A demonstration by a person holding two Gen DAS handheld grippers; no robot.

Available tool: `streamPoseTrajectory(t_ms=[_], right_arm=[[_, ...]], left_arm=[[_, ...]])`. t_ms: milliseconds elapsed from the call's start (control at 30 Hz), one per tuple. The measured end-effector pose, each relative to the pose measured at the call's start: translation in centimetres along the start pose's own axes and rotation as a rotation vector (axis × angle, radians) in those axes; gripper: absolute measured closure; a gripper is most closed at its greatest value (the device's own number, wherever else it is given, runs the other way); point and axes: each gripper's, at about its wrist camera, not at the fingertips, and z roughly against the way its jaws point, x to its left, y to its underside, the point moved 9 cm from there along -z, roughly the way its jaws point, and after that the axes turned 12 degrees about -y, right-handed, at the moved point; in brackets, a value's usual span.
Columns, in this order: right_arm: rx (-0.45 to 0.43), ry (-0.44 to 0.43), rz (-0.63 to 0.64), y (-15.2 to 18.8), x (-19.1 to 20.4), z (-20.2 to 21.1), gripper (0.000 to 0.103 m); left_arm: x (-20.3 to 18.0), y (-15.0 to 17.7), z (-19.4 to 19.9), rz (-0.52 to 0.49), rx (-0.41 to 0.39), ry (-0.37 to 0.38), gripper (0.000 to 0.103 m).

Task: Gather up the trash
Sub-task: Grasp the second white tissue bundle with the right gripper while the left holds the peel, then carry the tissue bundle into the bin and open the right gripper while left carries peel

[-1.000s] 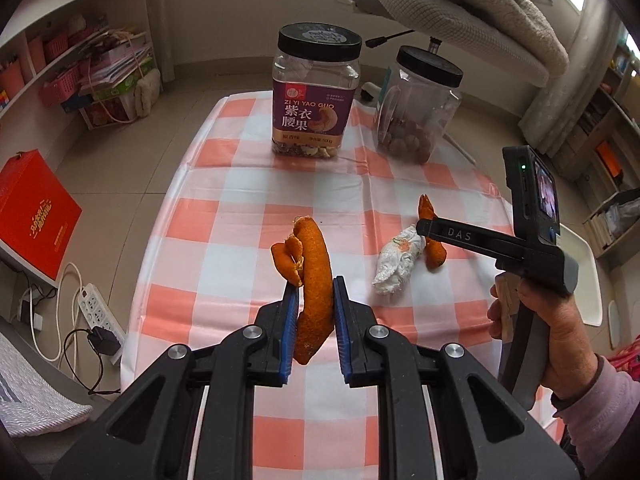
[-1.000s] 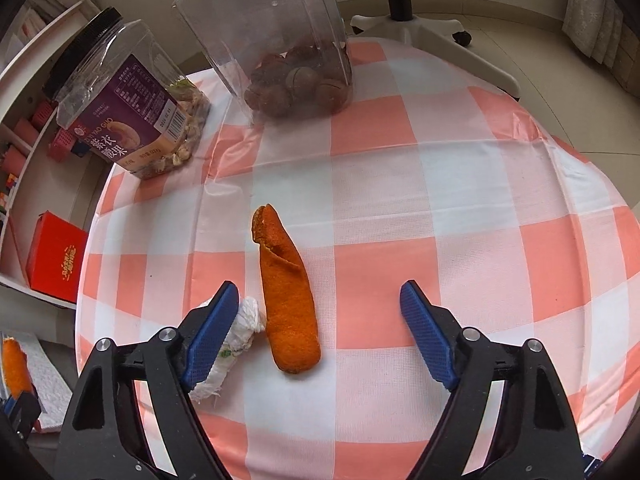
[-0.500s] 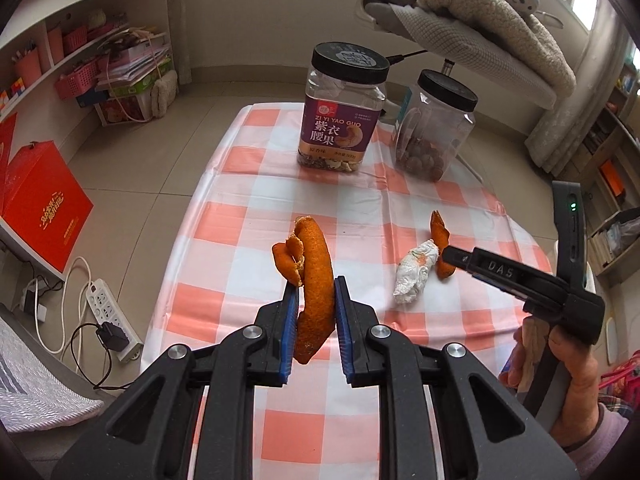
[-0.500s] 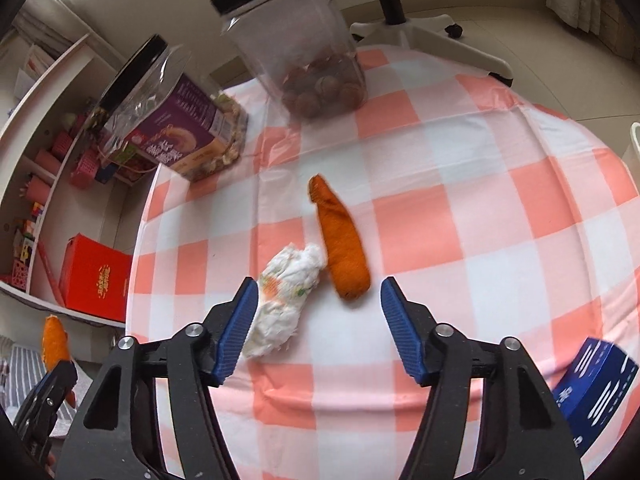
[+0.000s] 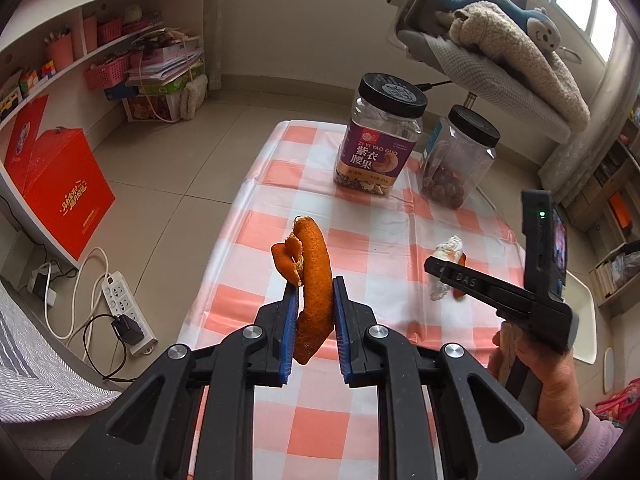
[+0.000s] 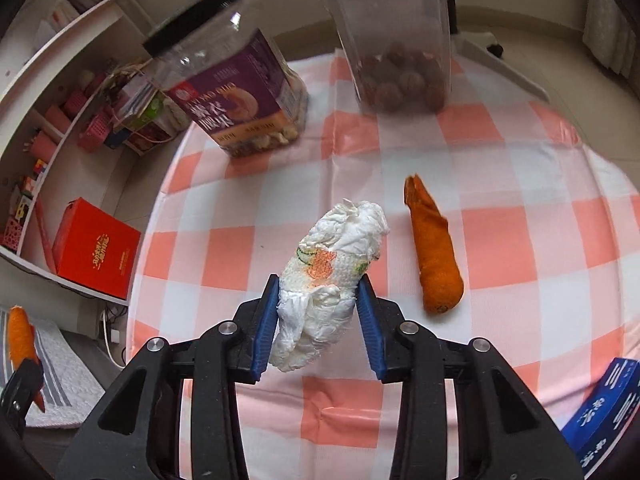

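A small table covered with an orange-and-white checked cloth (image 5: 360,216) stands in a room with a tiled floor.

Left wrist view: the left gripper (image 5: 314,300) fills the near edge of the picture, and its blue-padded jaws are clamped tight on a curled strip of orange peel (image 5: 310,280). The peel stands roughly upright between the pads, lifted clear above the near left part of the cloth.

Right wrist view: the right gripper (image 6: 318,300) has a crumpled white paper tissue (image 6: 328,276), printed with a small orange and green pattern, between its blue pads. The jaws are closing and both pads press against the sides of the wad. The tissue lies along the line of the fingers and sticks out beyond their tips.

Just to the right of the tissue, a second piece of orange peel (image 6: 434,258) lies flat on the cloth, apart from the gripper. In the left wrist view the person's right hand (image 5: 536,372) grips the handle of that tool at the right edge.

At the far end of the table stand two clear plastic jars with black lids: a cashew jar (image 5: 378,140) with a purple label on the left and a jar of brown nuts (image 5: 456,160) on the right. A blue box (image 6: 600,412) sits at the near right corner. On the floor to the left are a red box (image 5: 68,196) and a white power strip (image 5: 126,304).
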Motion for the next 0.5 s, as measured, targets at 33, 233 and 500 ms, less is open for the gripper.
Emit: streamPoseTrajectory(t_ms=[33,233,500], right_arm=[[-0.011,-0.005,0.014,-0.4,0.4,0.8,0.067],[-0.114,-0.007,0.114,-2.3,2.5,6.7,0.067],[-0.252,0.013,0.235,-3.1,2.6,14.8,0.067]], left_arm=[[0.1,-0.1,0.2,0.008,-0.005,0.001,0.085],[-0.1,-1.1,2.9,0.068,-0.074,0.004,0.085],[-2.6,-1.0,6.9,0.14,-0.173,0.021,0.085]])
